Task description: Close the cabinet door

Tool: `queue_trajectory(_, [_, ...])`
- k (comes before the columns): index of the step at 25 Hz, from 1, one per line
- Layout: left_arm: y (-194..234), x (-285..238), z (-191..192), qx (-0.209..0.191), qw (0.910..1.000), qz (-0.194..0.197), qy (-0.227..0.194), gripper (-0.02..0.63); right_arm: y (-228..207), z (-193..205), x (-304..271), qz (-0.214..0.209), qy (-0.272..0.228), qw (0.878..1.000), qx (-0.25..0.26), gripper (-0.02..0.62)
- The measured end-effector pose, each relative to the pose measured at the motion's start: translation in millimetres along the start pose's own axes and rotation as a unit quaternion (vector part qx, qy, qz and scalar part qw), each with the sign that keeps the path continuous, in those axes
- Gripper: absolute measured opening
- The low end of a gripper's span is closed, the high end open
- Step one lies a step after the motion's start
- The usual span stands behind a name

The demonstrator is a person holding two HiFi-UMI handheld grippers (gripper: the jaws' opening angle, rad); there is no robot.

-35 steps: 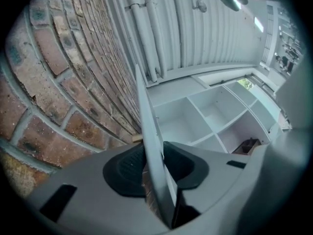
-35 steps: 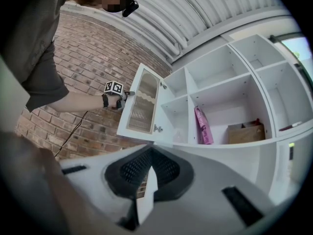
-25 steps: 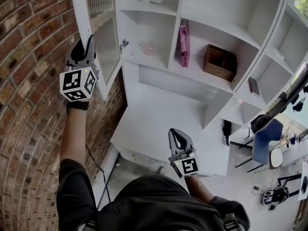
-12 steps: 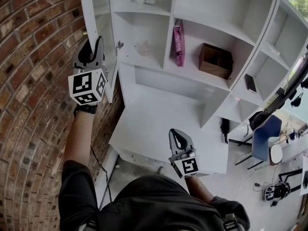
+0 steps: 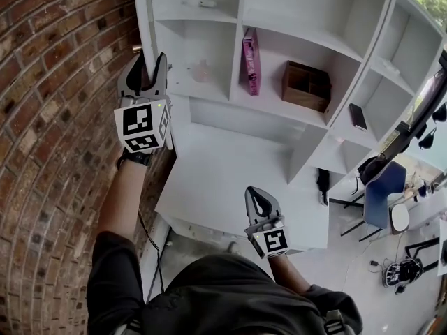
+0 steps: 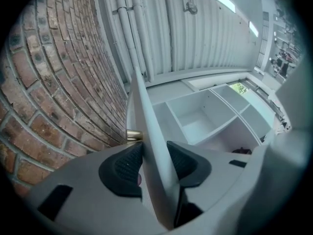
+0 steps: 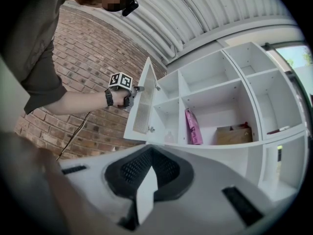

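Observation:
The white cabinet (image 5: 223, 159) has open shelves, and its louvred door (image 5: 148, 26) stands edge-on at the left with a brass knob (image 5: 137, 48). My left gripper (image 5: 149, 60) straddles the door's free edge (image 6: 146, 116) just above the knob (image 6: 134, 136). Its jaws have just been opening; the pads (image 6: 128, 163) lie close along both faces without squeezing. From the right gripper view the door (image 7: 142, 106) stands well out from the cabinet, with the left gripper (image 7: 134, 91) on it. My right gripper (image 5: 255, 192) hangs low in front of the cabinet, shut (image 7: 149, 173), a thin white sliver showing between its pads.
A brick wall (image 5: 56, 117) runs close along the left of the door. On the shelves stand a pink book (image 5: 249, 61), a brown wooden box (image 5: 306, 86) and a small dark item (image 5: 356, 116). A blue chair (image 5: 380, 201) is at the right.
My left gripper has moved right with the door, which has swung toward the cabinet and now shows edge-on. The right gripper has stayed in place.

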State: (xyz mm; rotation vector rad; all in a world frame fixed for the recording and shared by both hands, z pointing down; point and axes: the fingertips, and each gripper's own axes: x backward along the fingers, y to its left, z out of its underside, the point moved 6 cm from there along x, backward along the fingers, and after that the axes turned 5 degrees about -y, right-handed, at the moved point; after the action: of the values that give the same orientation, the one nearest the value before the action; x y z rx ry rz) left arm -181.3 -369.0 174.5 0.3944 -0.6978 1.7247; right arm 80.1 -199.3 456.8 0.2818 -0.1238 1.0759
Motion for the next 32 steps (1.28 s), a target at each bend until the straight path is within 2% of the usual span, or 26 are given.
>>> queue_trajectory(6, [-25,-11,2,-0.012,0.9999,0.010,-0.001,0.170,-13,2,13,0.024,0.004,1.000,0.001,-0.005])
queue_trajectory(12, [-44,-24,6,-0.006,0.9999,0.013,-0.005,0.193,-28,2,26,0.048,0.006,0.999,0.003,-0.005])
queue_trajectory(22, [-82,-50,15,-0.037,0.9988,0.030,-0.008,0.241,-49,3,40,0.071,0.007,0.997,0.008,-0.005])
queue_trajectory(28, [-105,-71,25,-0.042,0.9978,0.052,0.003,0.252,-65,4,48,0.088,0.011,0.996,0.007,-0.005])
queue_trajectory(32, [-114,-81,30,-0.043,0.9979,0.049,0.003,0.252,-77,4,54,0.099,0.014,0.995,0.010,-0.005])
